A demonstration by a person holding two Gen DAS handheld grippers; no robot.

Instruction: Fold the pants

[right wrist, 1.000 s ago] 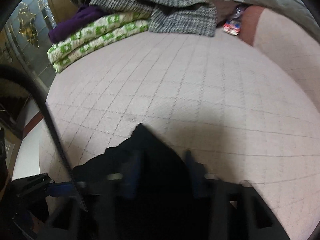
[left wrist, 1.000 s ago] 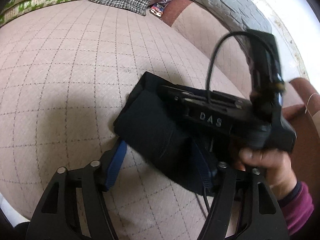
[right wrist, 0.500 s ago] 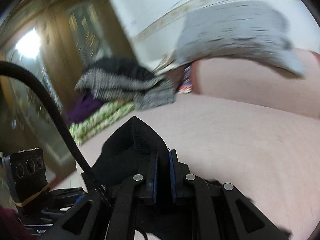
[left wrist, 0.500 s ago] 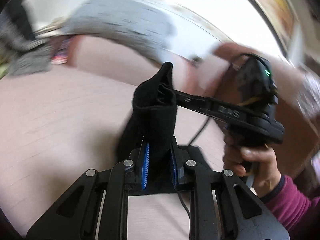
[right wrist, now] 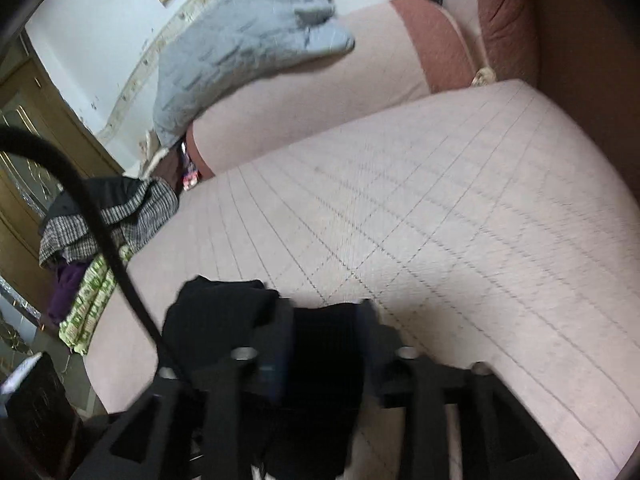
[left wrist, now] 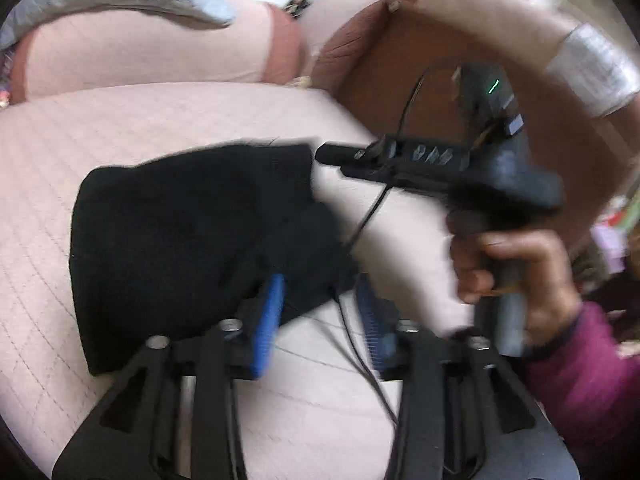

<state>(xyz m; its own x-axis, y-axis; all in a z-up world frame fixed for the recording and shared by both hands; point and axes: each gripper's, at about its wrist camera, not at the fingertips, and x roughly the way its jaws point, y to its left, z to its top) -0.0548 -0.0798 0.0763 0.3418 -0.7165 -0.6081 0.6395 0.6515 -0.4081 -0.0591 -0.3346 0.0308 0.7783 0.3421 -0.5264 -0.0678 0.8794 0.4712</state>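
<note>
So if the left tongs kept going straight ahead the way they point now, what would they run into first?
Probably the black pants lying on the pink cushion; a corner already sits between the left tongs, whose jaws have just been opening. Depth is blurred.

A pale pink quilted sofa seat (right wrist: 460, 216) spreads ahead of the right gripper. Farther ahead leans a grey quilted cushion (right wrist: 240, 48); to the left lies a heap of folded fabrics (right wrist: 108, 220) (checked, purple, green-patterned). A black cable (right wrist: 100, 232) crosses in front.
</note>
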